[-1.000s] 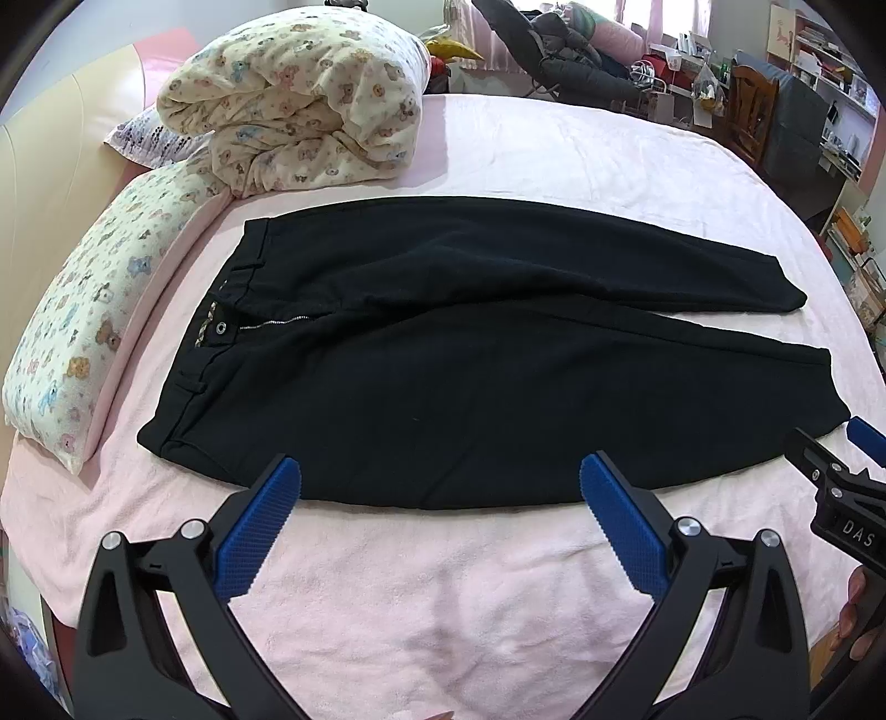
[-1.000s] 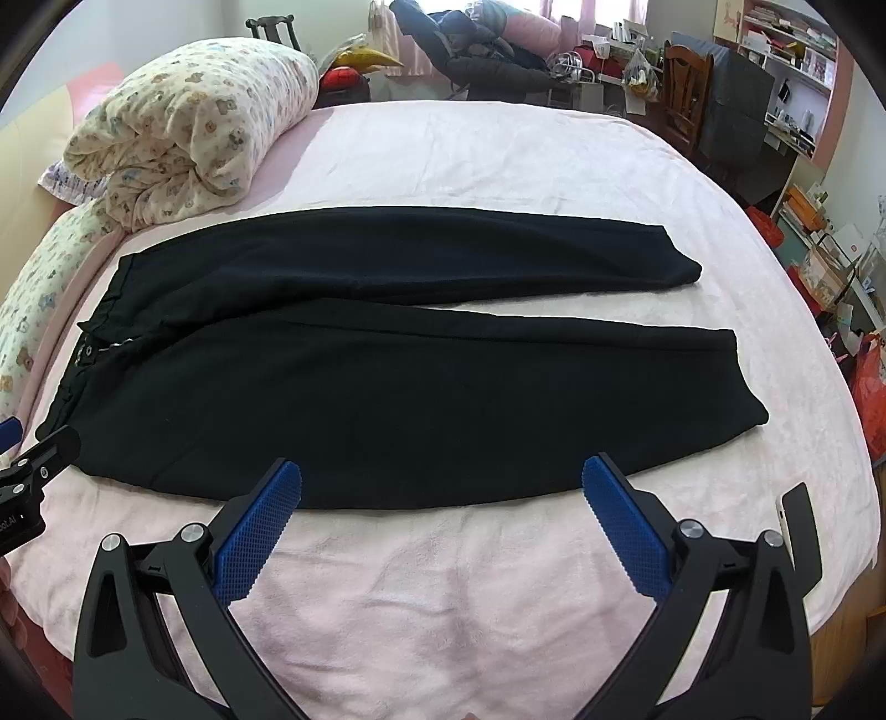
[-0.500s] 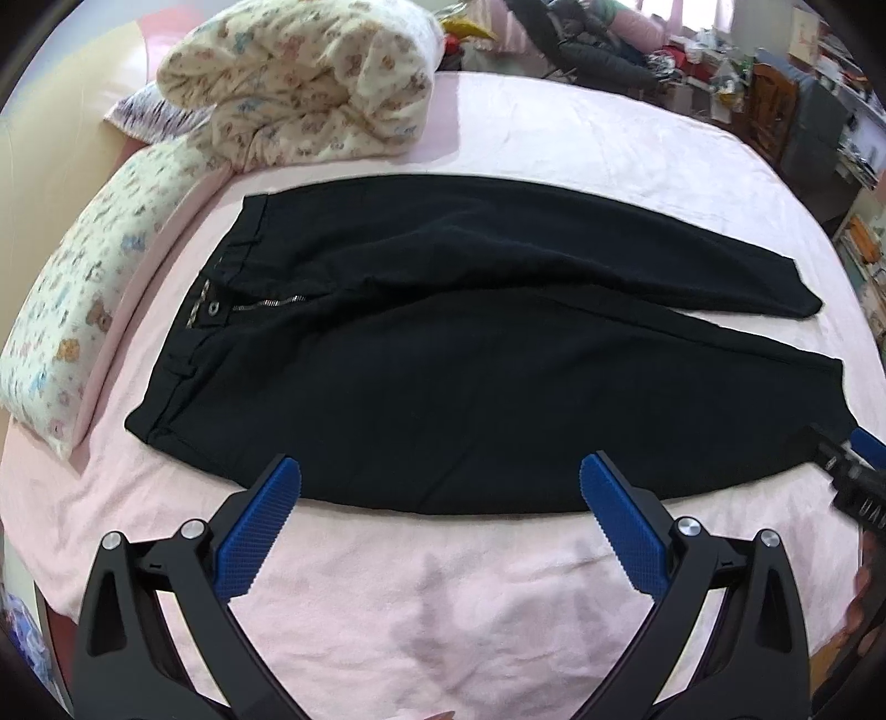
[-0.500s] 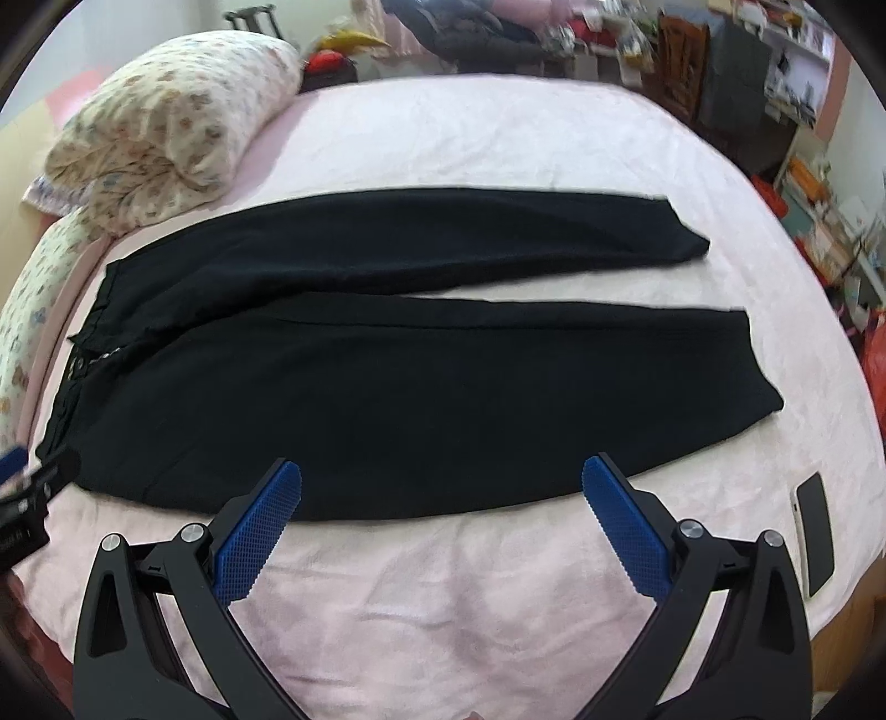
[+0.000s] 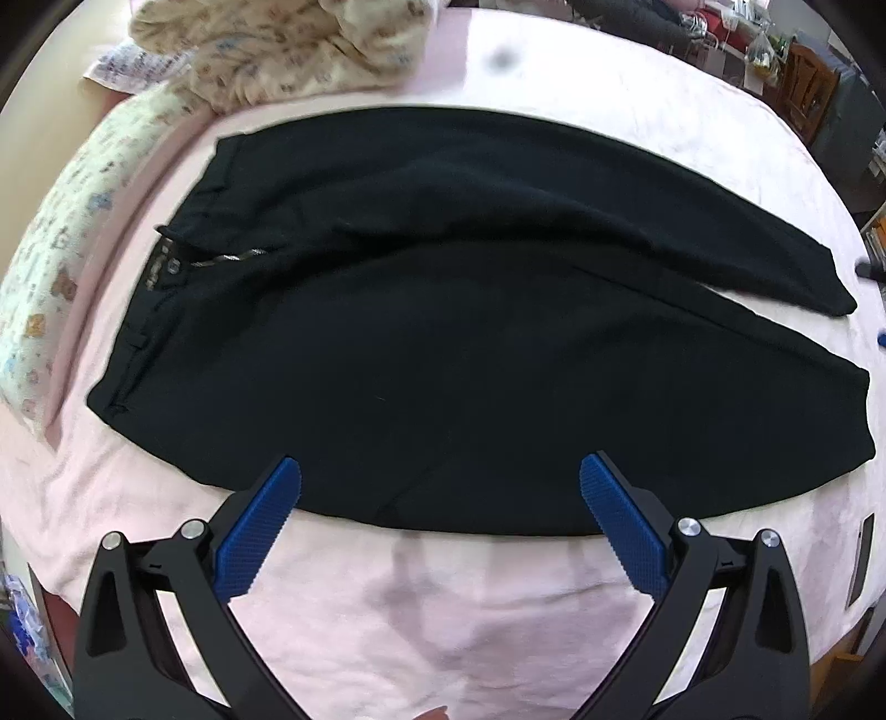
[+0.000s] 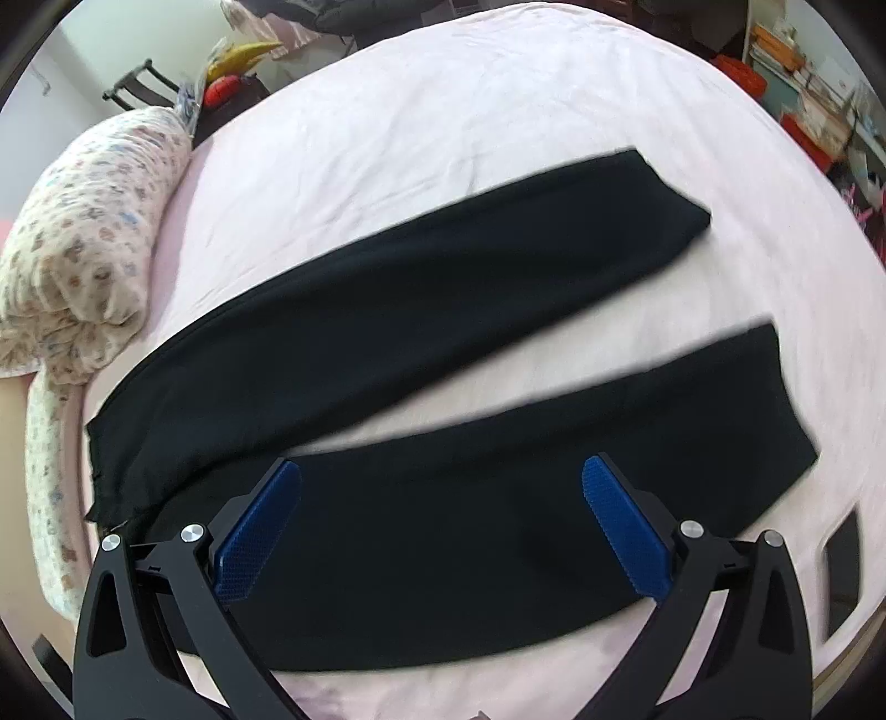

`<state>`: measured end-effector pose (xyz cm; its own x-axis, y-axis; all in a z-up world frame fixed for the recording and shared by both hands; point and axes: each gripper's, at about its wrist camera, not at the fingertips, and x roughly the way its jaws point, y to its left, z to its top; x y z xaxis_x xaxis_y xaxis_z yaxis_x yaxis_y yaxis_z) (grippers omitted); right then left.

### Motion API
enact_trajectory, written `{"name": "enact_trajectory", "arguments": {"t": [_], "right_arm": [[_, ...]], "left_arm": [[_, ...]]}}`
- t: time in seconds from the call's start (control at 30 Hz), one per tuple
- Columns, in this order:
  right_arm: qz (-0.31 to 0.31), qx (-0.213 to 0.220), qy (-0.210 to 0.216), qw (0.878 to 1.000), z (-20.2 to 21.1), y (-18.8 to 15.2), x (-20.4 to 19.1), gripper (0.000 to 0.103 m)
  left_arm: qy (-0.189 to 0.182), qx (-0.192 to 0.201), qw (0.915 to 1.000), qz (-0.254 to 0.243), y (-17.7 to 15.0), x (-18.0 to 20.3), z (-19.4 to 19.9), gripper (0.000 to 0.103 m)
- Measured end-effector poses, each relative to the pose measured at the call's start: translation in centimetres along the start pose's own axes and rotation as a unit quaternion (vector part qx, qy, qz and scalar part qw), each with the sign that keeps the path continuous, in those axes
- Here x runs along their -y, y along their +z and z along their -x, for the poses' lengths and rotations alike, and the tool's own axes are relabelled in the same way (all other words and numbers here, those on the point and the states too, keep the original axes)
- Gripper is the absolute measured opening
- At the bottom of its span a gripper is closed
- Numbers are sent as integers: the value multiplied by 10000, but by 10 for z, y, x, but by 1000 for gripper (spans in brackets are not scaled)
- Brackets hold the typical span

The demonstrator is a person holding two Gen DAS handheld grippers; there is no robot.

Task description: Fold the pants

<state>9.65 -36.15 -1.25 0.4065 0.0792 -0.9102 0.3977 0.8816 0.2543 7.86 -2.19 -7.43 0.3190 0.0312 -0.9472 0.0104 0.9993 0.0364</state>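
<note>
Black pants [image 5: 470,343] lie flat on a pink bed, waistband to the left, both legs running right. My left gripper [image 5: 440,487] is open and empty, its blue pads over the near leg's front edge. In the right wrist view the pants [image 6: 443,526] spread into two separate legs, the far leg [image 6: 443,288] angled up to the right. My right gripper [image 6: 440,487] is open and empty, above the near leg.
A rolled patterned quilt [image 5: 288,50] and a pillow [image 5: 61,232] lie at the left head of the pink bed [image 5: 415,598]. A dark phone [image 6: 841,570] lies near the bed's right edge. Chairs and shelves stand beyond the bed.
Both grippers have moved forward and lower toward the pants. The right gripper has come over the near leg and turned, so the legs look tilted.
</note>
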Motion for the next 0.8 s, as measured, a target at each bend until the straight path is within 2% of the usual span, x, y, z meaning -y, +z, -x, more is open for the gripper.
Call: {"name": "enact_trajectory", "arguments": {"t": [0.1, 0.17, 0.3, 0.37, 0.4, 0.43, 0.47, 0.53, 0.6, 0.7, 0.8], "right_arm": [[127, -33, -127, 9998, -12, 33, 2, 102], [-4, -168, -125, 9998, -25, 60, 10, 102], [-1070, -612, -42, 9924, -60, 113, 43, 102], [-2010, -800, 125, 9762, -80, 136, 69, 98], [-2573, -868, 214, 9622, -91, 146, 85, 89], [-2967, -892, 251, 9505, -98, 151, 95, 85], [-3256, -912, 237, 9408, -105, 155, 102, 79], [-3559, -1021, 43, 9289, -120, 162, 108, 78], [-3505, -1058, -162, 9304, -131, 172, 108, 68], [-3213, -1004, -556, 9400, -146, 189, 93, 68], [-3147, -1006, -855, 9400, -157, 196, 83, 68]], "left_arm": [[-72, -22, 9999, 79, 2, 7, -5, 101], [-43, -64, 9999, 82, 2, 12, -9, 101], [-84, -317, 9994, 104, -1, 23, -20, 101], [-121, -424, 9989, 127, -6, 27, -25, 101], [-127, -465, 9987, 137, -7, 27, -28, 101], [-115, -525, 9984, 156, -10, 28, -30, 101], [-116, -625, 9978, 175, -13, 29, -34, 101], [-150, -796, 9965, 198, -18, 28, -40, 101], [-211, -950, 9950, 233, -23, 26, -45, 101], [-277, -1162, 9922, 348, -30, 22, -52, 101], [-472, -1366, 9876, 610, -35, 14, -59, 101]]}}
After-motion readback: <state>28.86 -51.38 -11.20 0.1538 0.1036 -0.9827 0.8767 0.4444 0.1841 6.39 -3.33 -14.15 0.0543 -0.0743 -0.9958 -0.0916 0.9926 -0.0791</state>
